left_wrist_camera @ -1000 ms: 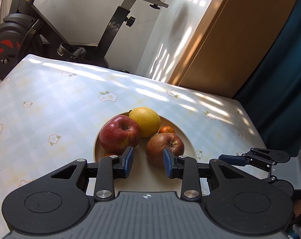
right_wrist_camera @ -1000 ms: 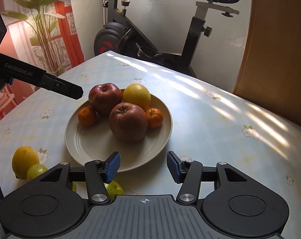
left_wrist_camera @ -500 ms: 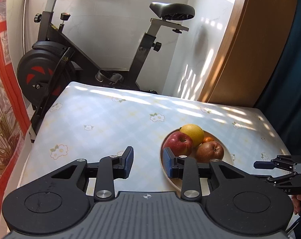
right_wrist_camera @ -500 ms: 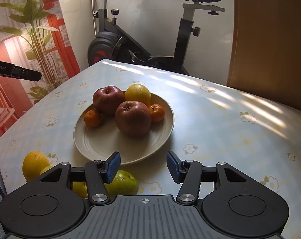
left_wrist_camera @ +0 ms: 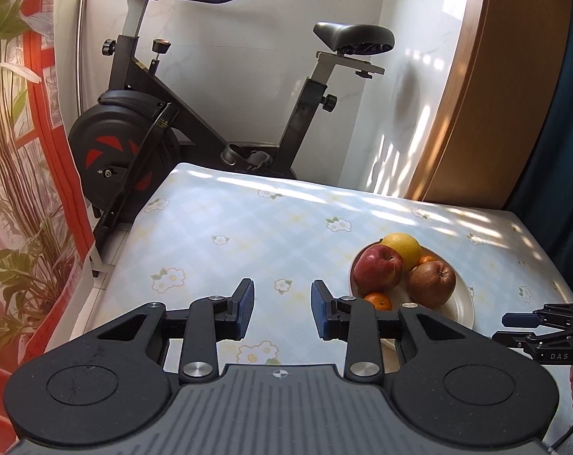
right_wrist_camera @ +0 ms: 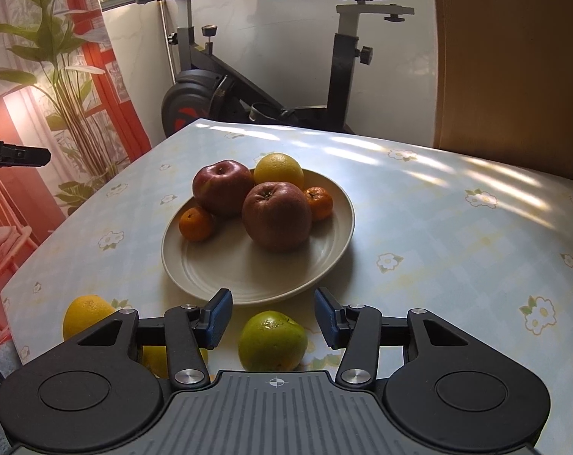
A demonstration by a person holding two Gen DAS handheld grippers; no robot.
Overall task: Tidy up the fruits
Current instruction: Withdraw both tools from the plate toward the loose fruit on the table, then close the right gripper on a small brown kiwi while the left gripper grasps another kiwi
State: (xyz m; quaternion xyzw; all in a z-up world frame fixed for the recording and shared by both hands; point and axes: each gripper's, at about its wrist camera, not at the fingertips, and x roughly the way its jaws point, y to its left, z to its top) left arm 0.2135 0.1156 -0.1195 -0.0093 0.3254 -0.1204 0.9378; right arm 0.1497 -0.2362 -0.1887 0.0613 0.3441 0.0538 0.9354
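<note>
Since a second ago the left gripper (left_wrist_camera: 282, 309) has swung away from the plate (left_wrist_camera: 461, 309), which sat straight ahead between its fingers and now lies to its right. The right gripper (right_wrist_camera: 273, 316) has drawn back, so a green fruit (right_wrist_camera: 273, 340) now shows between its fingers.

Left wrist view: the left gripper's jaws stand a little apart with nothing between them, above bare flowered tablecloth (left_wrist_camera: 248, 223). The cream plate holds a red apple (left_wrist_camera: 377, 268), a brownish apple (left_wrist_camera: 432, 283), a yellow citrus fruit (left_wrist_camera: 403, 248) behind them, and two small oranges, one at the front (left_wrist_camera: 378, 300) and one mostly hidden at the back. At the right edge the other gripper shows side-on, with the letters "DAS" in white on its black body. An exercise bike (left_wrist_camera: 134, 144) stands beyond the table.

Right wrist view: the right gripper's jaws are closing. The green fruit lies on the cloth between them, just in front of the plate's near rim, and the pads do not touch it. A yellow fruit (right_wrist_camera: 87, 313) lies to the left on the cloth, with another yellowish one partly hidden under the left finger. At the far left edge a black finger of the left gripper pokes in, its white lettering cut off, ending in "AI".
</note>
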